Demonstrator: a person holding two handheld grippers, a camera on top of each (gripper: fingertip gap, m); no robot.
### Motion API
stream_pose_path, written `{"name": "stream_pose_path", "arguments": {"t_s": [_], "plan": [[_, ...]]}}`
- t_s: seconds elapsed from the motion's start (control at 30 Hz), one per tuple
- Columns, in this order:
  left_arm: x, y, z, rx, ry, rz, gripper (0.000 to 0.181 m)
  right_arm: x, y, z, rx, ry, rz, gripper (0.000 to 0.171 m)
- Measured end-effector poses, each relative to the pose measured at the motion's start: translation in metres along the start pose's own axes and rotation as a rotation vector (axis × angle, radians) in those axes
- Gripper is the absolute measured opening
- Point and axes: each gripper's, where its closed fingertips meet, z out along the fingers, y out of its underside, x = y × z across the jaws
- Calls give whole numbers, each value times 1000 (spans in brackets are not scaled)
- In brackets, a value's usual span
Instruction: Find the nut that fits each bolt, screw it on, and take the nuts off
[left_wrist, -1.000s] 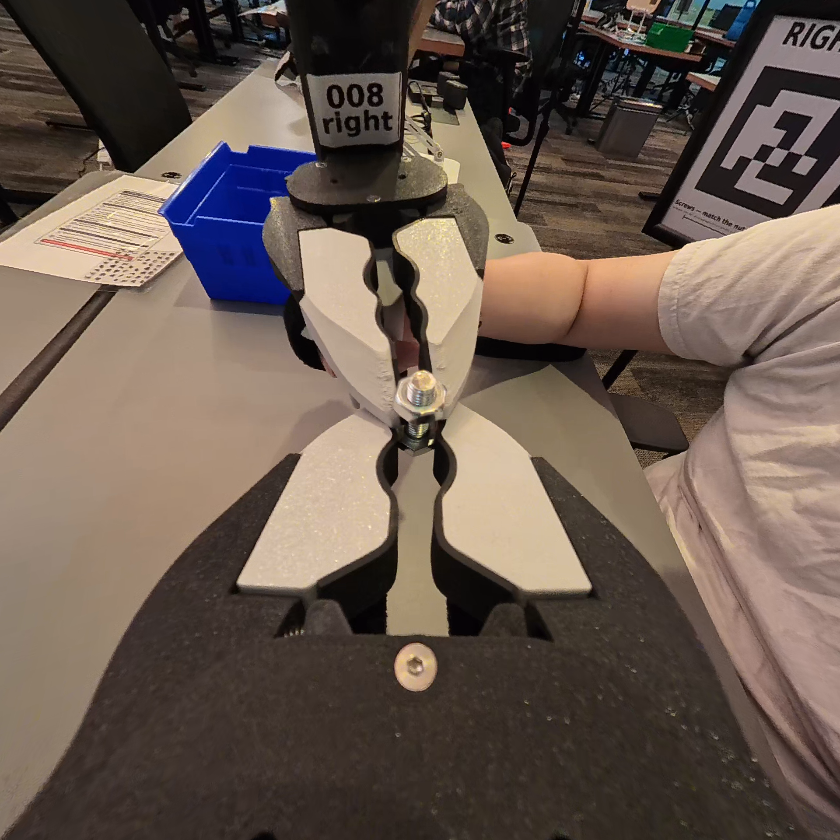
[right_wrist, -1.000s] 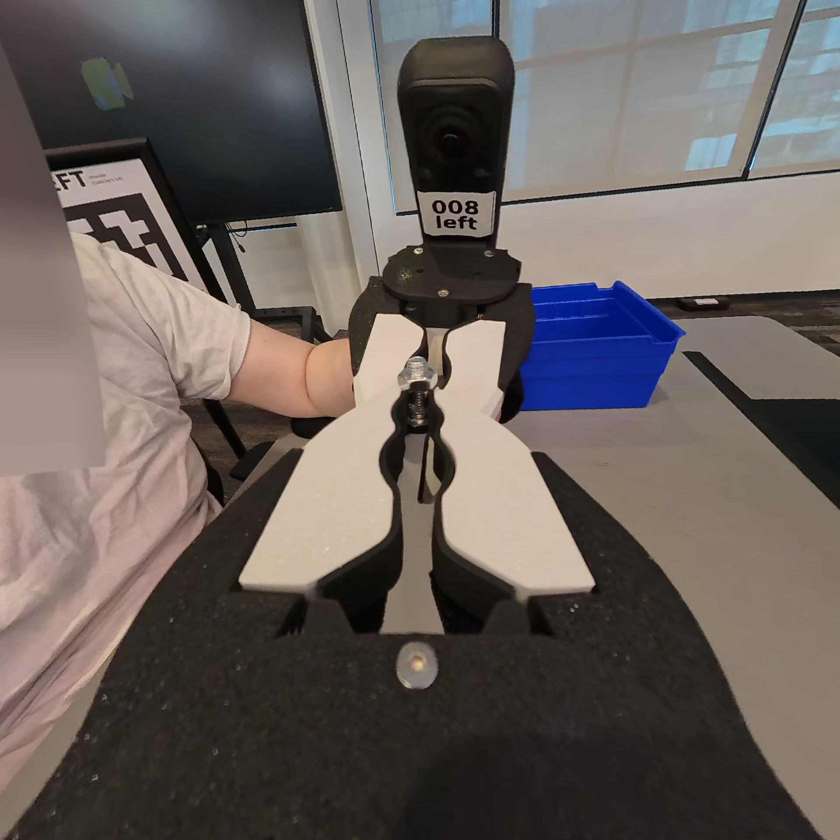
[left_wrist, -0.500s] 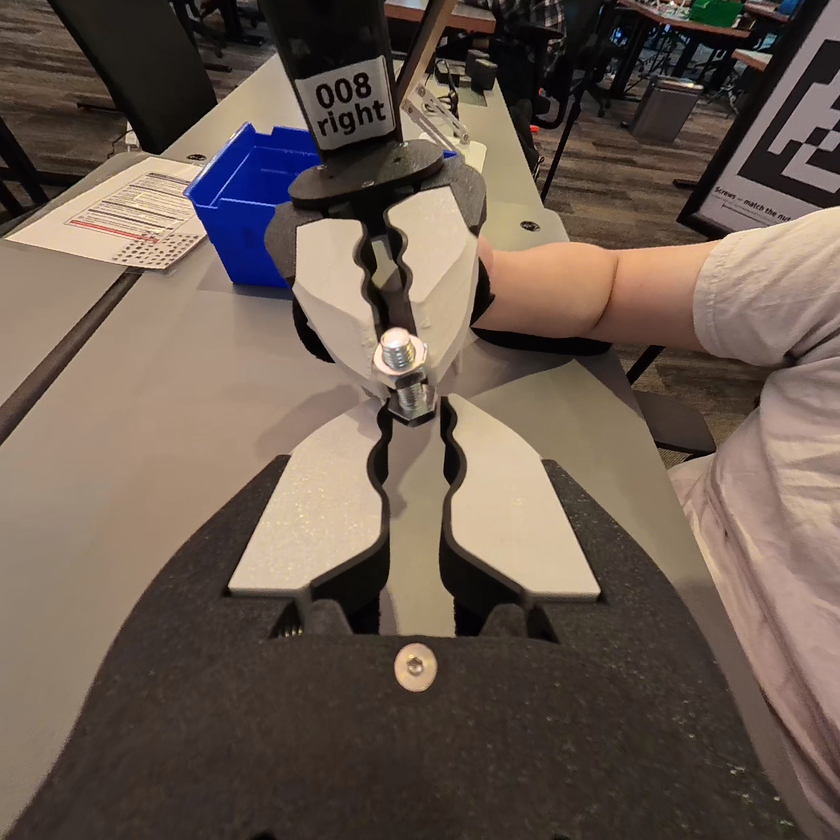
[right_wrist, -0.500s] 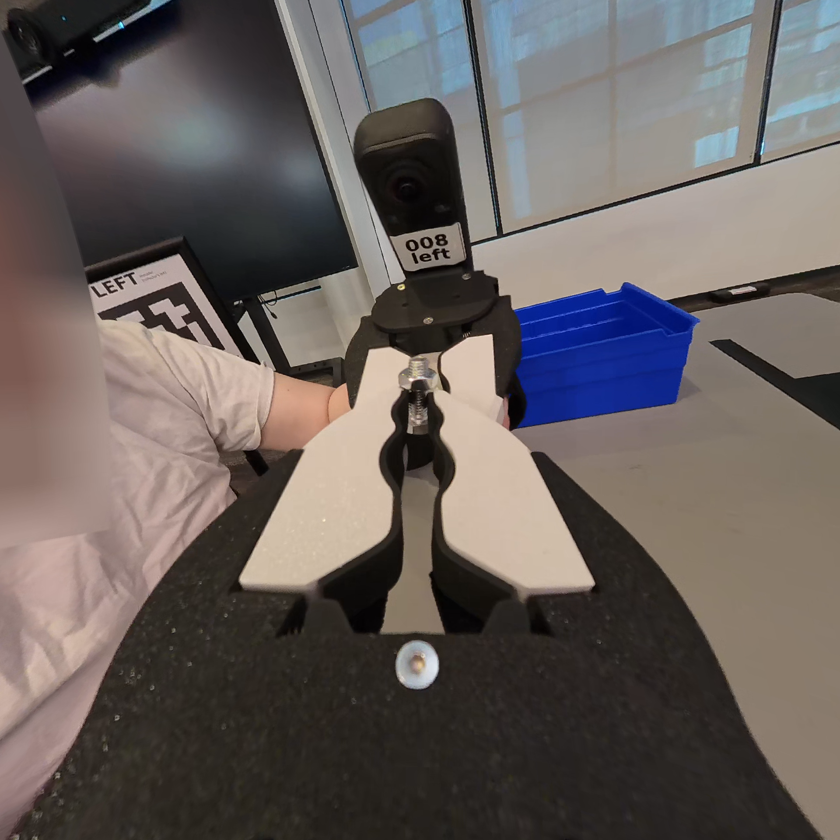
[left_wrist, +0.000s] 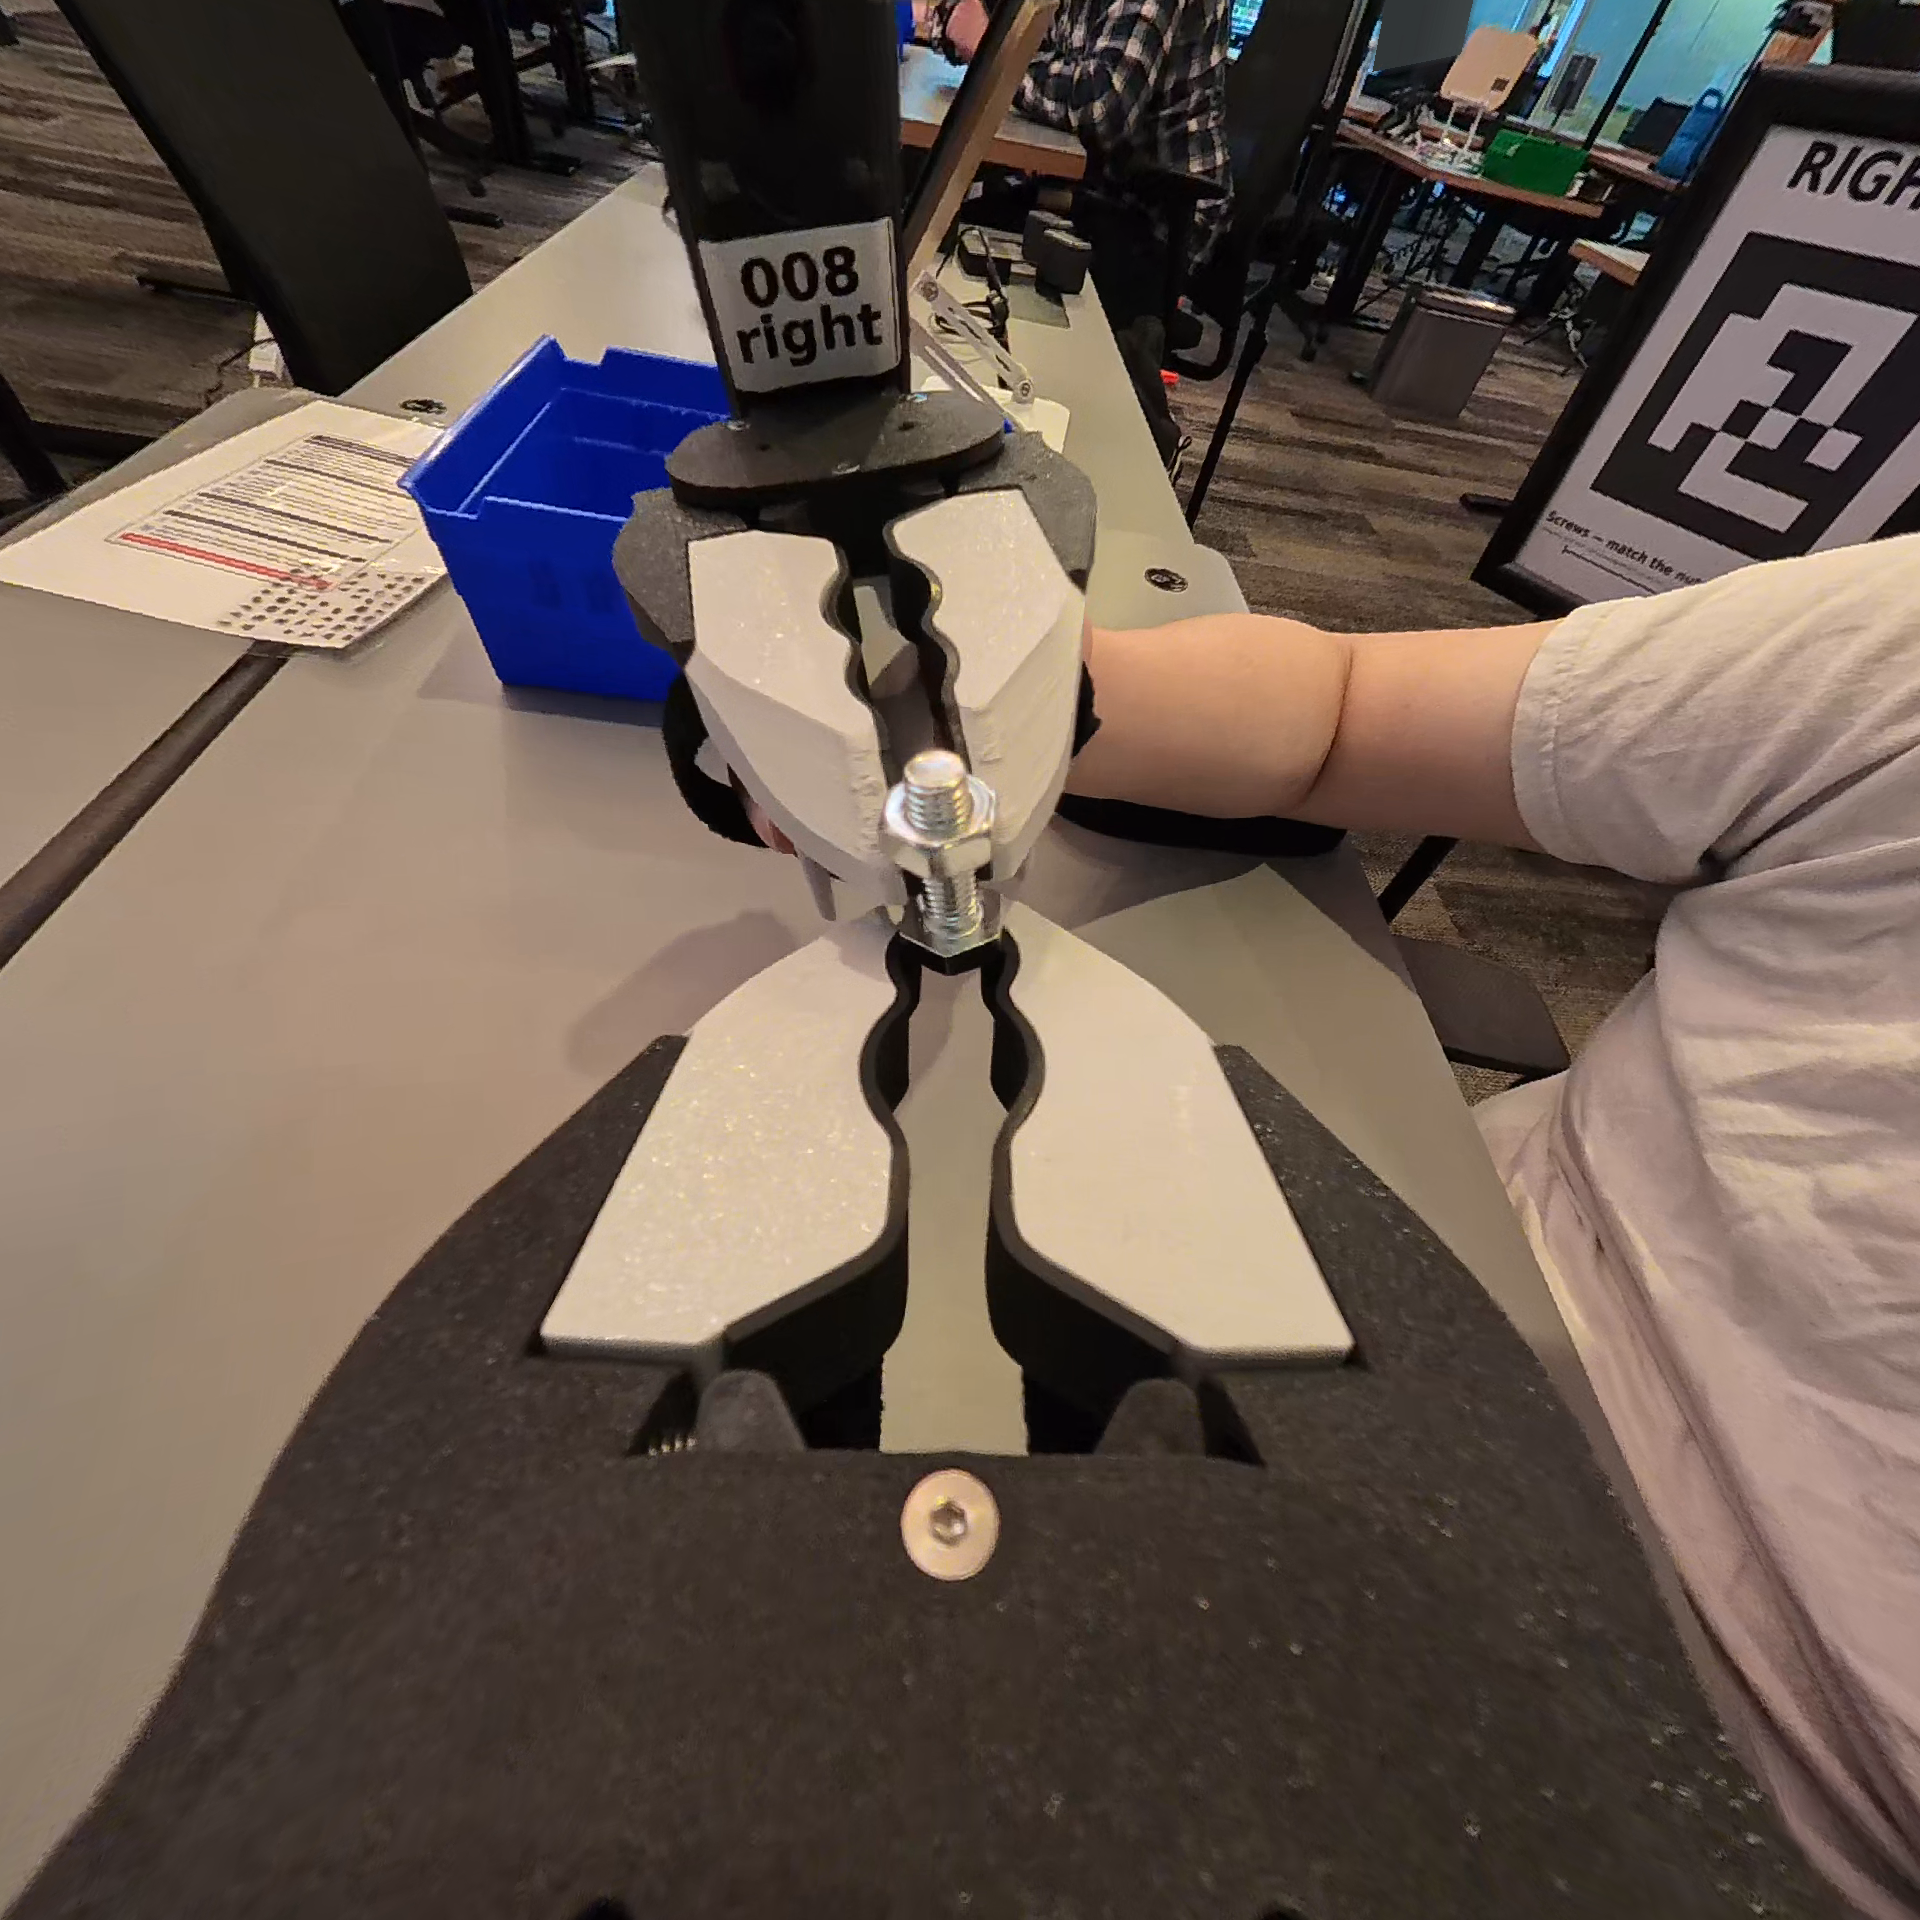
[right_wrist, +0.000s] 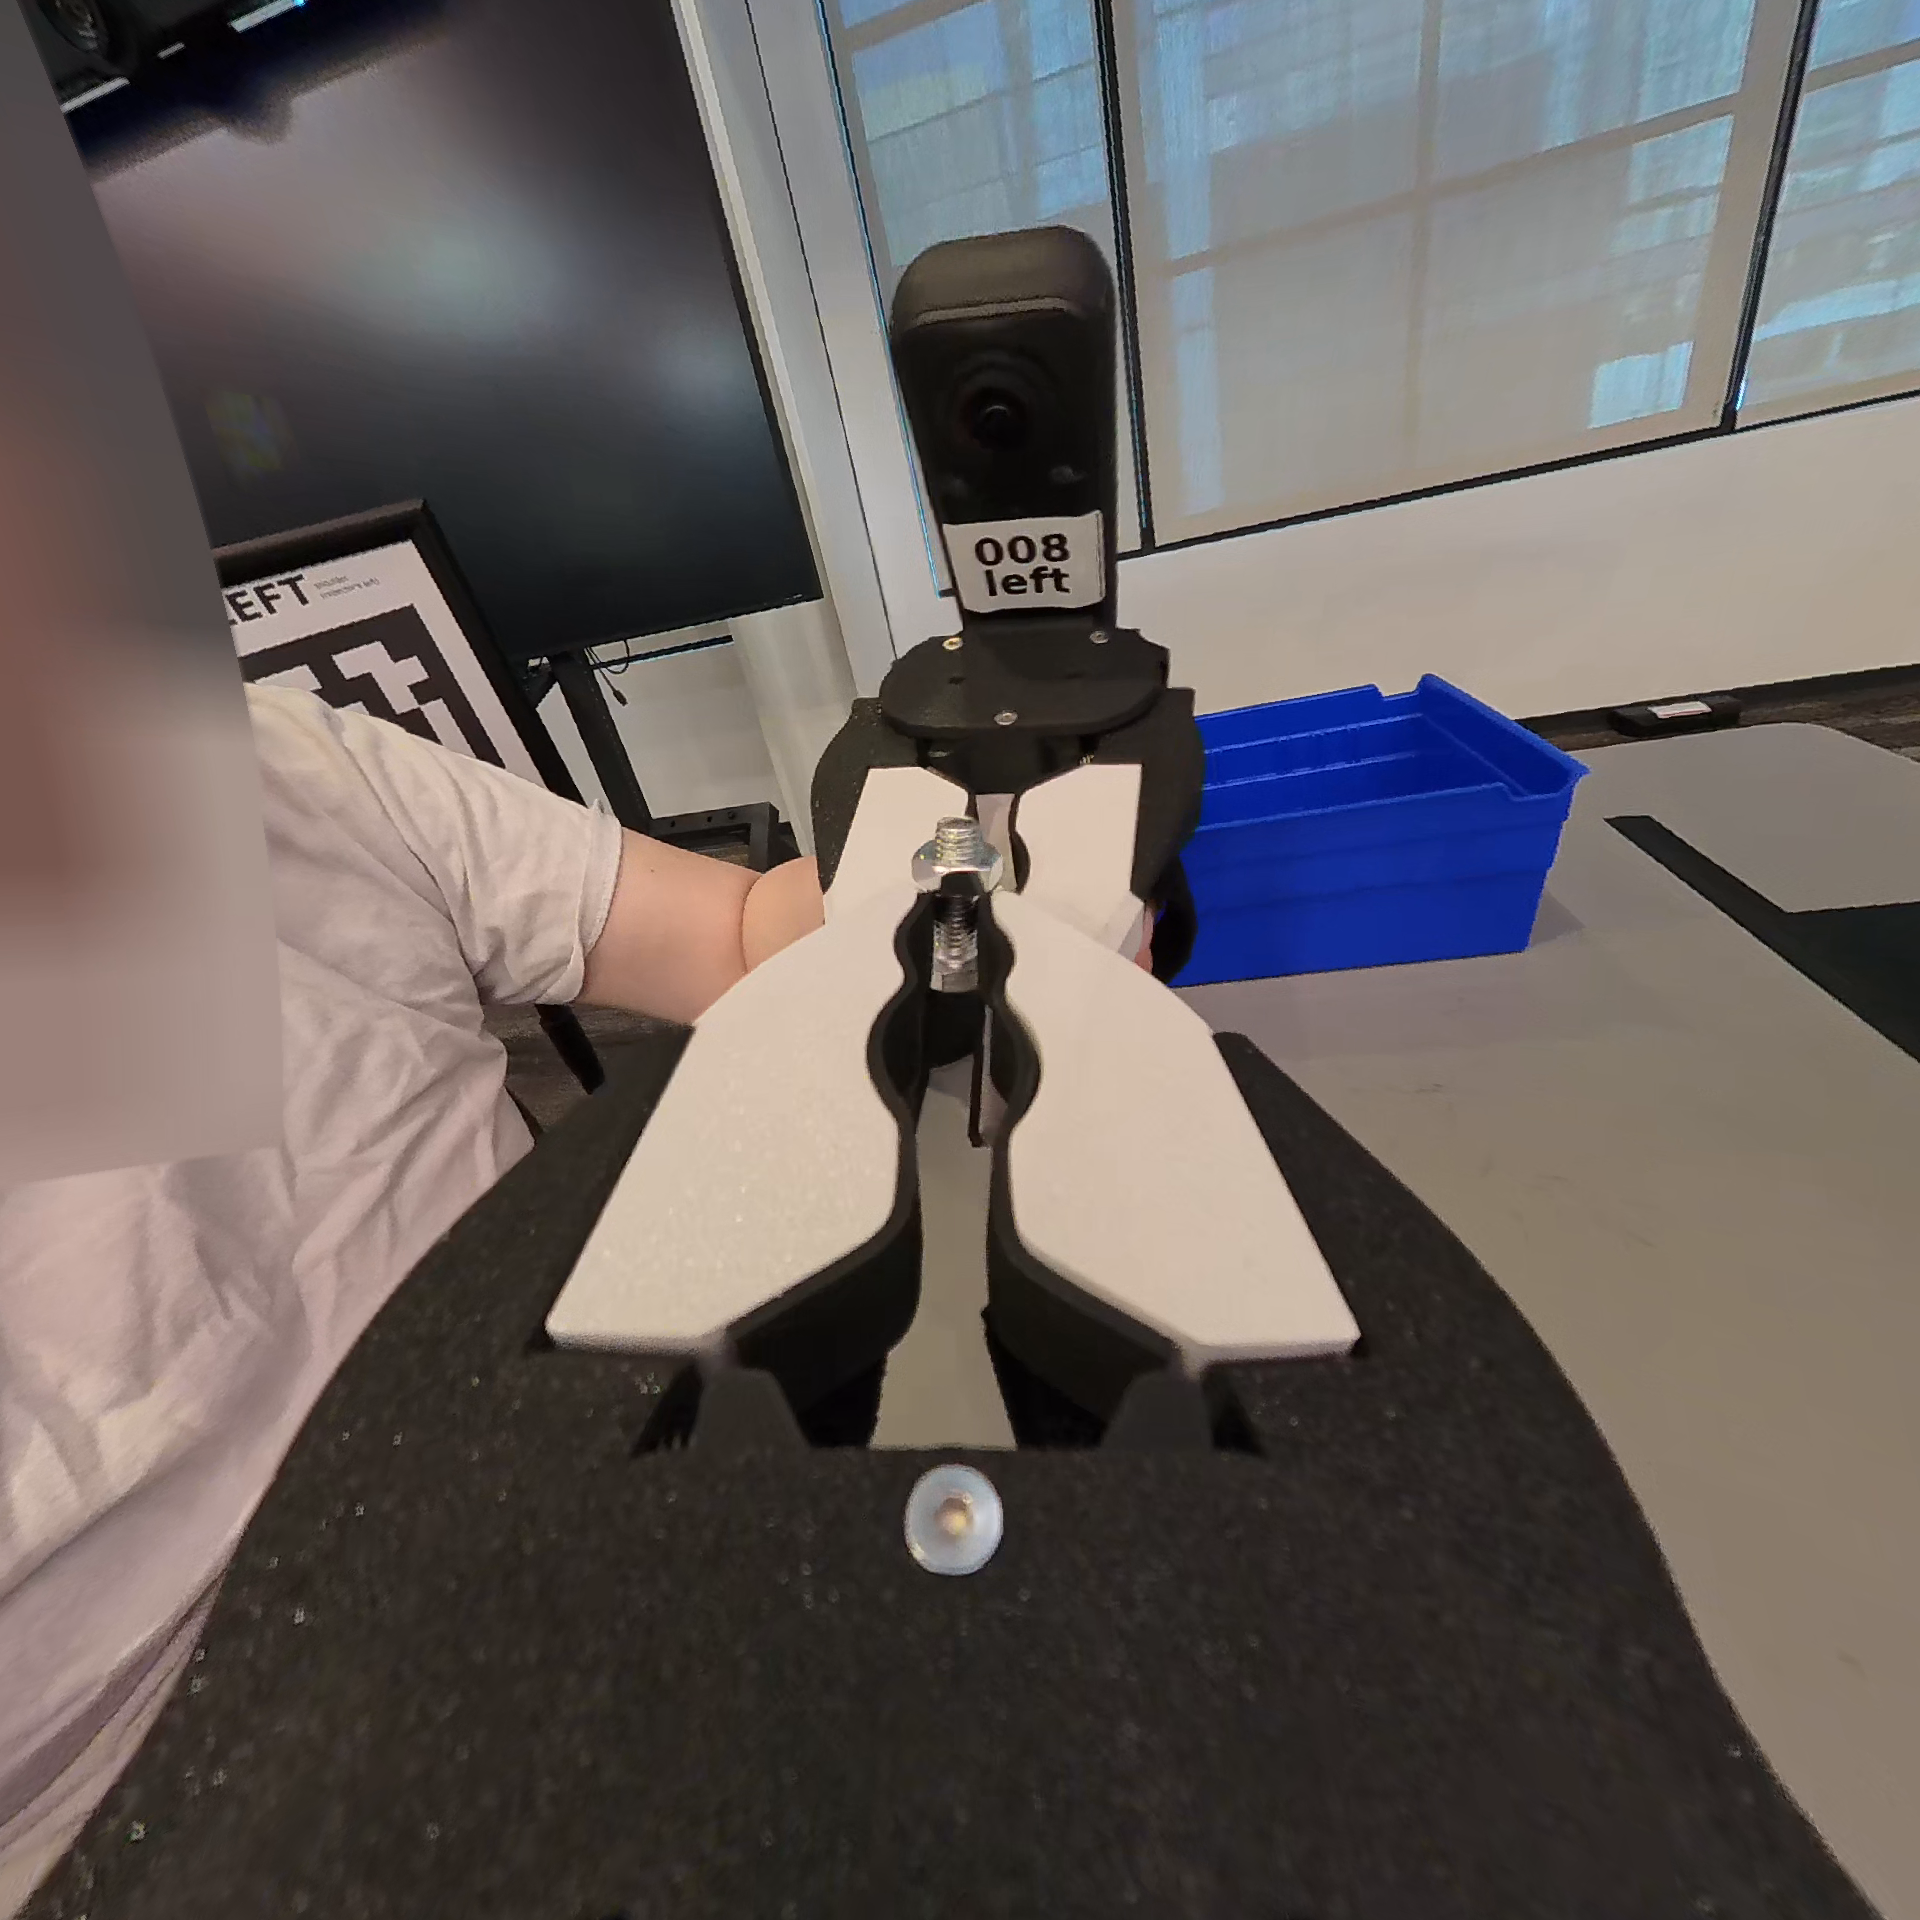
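Blurred over at the far left of the right wrist view: the person's head. Cut off by the frame edges: a printed sheet (left_wrist: 239, 540) on the left and a black-and-white marker board (left_wrist: 1766, 364) on the right of the left wrist view. Hidden behind the grippers' bodies: both hands, with only a bare forearm (left_wrist: 1247, 717) and a pale sleeve showing. Too foreshortened to read: how much of the bolt's thread lies between nut and head.

Grey table (left_wrist: 312, 935), with a blue bin (left_wrist: 540, 561) well behind the grippers and its inside mostly out of sight. Beyond, in the left wrist view, carpet, dark chairs and more desks. In the right wrist view, a dark screen (right_wrist: 416, 312) on the left and tall windows (right_wrist: 1455, 260) on the right.

Held above the table between the two grippers, tip to tip: a silver bolt (left_wrist: 935, 774), upright, threaded end up. Left gripper (left_wrist: 943, 961) nearly closed, pinching the bolt's hex head at the bottom. Right gripper (left_wrist: 940, 821) angled down from the far side, fingers drawn close around the nut (left_wrist: 940, 844), part-way down the thread with a few turns bare above it.
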Motion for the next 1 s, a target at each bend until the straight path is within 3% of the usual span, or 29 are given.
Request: {"name": "stream_pose_path", "arguments": {"t_s": [0.4, 0.47, 0.67, 0.77, 1.0], "plan": [[1, -1, 0, 17, 27, -34, 9, 0, -1, -1, 9, -6, -11, 7], [4, 0, 1, 8, 44, -35, 1, -1, -1, -1, 10, -9, -11, 8], [5, 1, 1, 2, 44, -20, 0, -1, 0, -2, -2, 4, -48, 7], [7, 0, 2, 5, 57, -35, 17, -1, -1, -3, 3, 9, -57, 7], [3, -5, -1, 41, 41, -46, 19, -3, -2, -3, 10, -4, -57, 7]]}}
